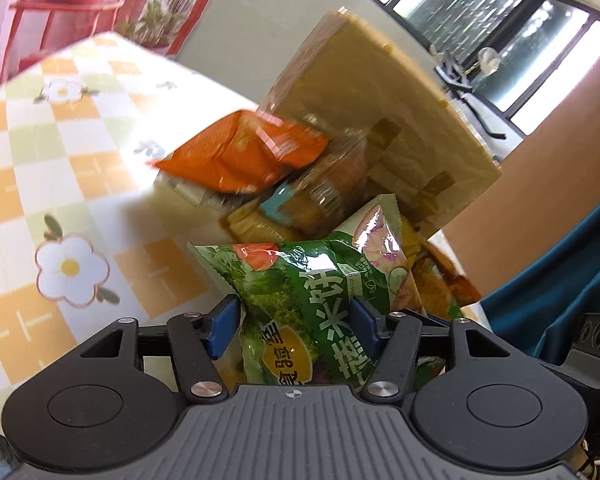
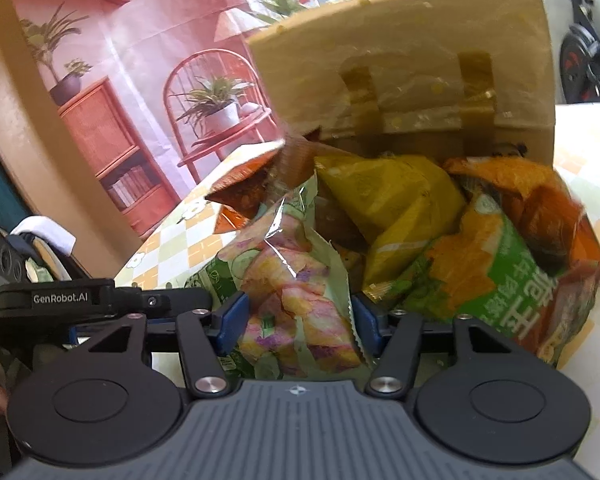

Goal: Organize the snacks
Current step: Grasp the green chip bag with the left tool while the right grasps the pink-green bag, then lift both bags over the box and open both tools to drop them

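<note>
Left wrist view: left gripper (image 1: 294, 326) pinches green snack bag (image 1: 300, 292), blue pads pressed on both sides, above checked tablecloth (image 1: 60, 160). Orange packet (image 1: 240, 156) spills beside tilted tan box (image 1: 384, 120). Right wrist view: right gripper (image 2: 298, 324) pinches pink-and-green packet (image 2: 296, 296) at box (image 2: 400, 56) mouth.
</note>
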Tool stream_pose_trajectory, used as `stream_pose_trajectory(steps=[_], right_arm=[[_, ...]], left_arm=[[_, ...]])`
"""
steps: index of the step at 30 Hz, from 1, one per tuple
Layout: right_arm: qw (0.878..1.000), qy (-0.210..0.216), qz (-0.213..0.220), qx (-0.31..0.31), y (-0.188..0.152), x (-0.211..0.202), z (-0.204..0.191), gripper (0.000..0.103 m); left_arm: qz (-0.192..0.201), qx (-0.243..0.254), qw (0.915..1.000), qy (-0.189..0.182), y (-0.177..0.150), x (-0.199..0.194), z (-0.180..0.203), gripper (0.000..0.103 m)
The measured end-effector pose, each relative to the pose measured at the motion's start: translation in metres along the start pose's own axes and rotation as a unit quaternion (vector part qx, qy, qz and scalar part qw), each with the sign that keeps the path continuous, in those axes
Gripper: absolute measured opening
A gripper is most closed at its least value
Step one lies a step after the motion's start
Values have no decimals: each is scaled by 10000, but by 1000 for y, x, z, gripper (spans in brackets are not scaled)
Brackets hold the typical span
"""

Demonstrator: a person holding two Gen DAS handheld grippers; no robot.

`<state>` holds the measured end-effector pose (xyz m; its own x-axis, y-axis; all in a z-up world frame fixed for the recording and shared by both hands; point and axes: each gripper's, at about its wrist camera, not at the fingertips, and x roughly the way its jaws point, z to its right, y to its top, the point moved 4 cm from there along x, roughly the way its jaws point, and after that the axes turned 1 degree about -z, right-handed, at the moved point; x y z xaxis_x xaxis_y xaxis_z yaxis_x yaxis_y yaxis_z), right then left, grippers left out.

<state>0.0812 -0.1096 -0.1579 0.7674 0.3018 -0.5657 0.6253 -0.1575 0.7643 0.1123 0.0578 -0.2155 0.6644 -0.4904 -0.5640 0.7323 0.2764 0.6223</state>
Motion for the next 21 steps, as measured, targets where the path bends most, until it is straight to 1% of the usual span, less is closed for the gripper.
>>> stream_pose_trajectory(steps=[5,11,16,21], right_arm=[[9996,65,239,-101,7,-15,-9,59],[9981,223,568,3,29,-36,-16,59],[9953,348,897,110,61,-54,-19,59],[9910,406,1277,-30,96,-72,-26,59]], left_arm=[[236,149,9995,-145,11,-18,13,62],[555,476,9967,-344,40,-39,42,62],[880,891,9911,-445,74,-54,72,62],[1175,1207,9844,-509,105,-62,98,62]])
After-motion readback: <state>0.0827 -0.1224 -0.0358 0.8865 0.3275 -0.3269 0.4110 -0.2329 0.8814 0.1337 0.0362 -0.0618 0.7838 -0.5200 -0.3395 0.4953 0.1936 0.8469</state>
